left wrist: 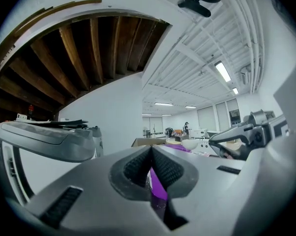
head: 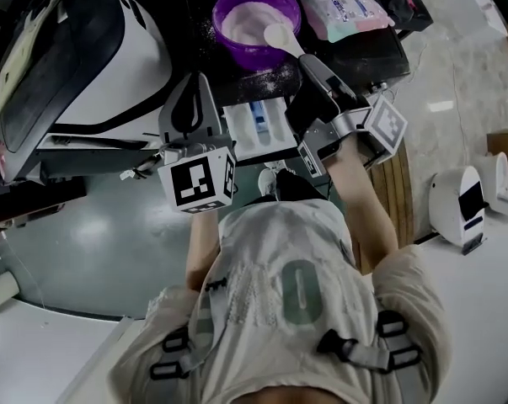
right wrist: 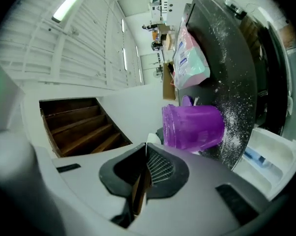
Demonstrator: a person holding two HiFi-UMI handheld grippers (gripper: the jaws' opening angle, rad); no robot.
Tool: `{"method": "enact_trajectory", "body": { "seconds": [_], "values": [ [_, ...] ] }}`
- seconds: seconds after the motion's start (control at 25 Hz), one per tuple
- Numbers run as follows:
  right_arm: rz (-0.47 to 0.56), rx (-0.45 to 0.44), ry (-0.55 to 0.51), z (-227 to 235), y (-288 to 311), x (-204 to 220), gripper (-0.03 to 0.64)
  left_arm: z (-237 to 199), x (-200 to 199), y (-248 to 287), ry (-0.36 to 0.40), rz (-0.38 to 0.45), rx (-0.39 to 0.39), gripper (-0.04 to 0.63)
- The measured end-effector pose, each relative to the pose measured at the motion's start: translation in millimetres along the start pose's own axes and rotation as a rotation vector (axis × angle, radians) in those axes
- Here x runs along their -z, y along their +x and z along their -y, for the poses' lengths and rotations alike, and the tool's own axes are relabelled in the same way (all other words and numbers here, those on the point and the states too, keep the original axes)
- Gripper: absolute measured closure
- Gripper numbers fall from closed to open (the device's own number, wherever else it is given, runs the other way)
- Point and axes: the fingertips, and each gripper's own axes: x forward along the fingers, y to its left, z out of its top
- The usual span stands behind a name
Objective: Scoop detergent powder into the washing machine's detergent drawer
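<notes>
A purple bowl [head: 252, 25] of white detergent powder stands on the washing machine's black top, also seen on its side in the right gripper view [right wrist: 194, 126]. My right gripper [head: 309, 64] [right wrist: 145, 154] is shut on the handle of a white spoon [head: 282, 38], whose bowl lies at the purple bowl's near rim. The white detergent drawer [head: 258, 129] [right wrist: 265, 156] is pulled open below it. My left gripper [head: 190, 101] [left wrist: 151, 151] hovers at the drawer's left, shut with nothing between its pads.
A pink and blue bag [head: 342, 7] lies right of the bowl. Spilled powder [head: 275, 76] dusts the black top. The machine's door [head: 60, 66] stands at the left. White appliances [head: 460, 204] sit on the floor at the right.
</notes>
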Motion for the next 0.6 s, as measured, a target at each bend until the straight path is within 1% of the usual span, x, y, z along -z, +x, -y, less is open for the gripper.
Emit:
{"method": "enact_trajectory", "body": {
  "seconds": [0.16,0.28,0.36,0.48,0.6],
  "values": [
    [0.094,-0.016,-0.020,7,-23,2,0.606,10,4,-12,0.002,-0.008,0.024,0.575],
    [0.153,-0.015,-0.048,10,-41,0,0.606,14,8,-20,0.009,-0.021,0.031,0.575],
    [0.191,-0.010,-0.054,15,-53,0,0.606,15,11,-26,-0.001,-0.022,0.032,0.575],
    [0.221,-0.005,-0.052,25,-68,3,0.606,15,17,-34,-0.025,-0.020,0.024,0.575],
    [0.223,0.008,-0.063,35,-80,11,0.606,15,26,-43,-0.031,-0.026,0.018,0.575]
  ]
}}
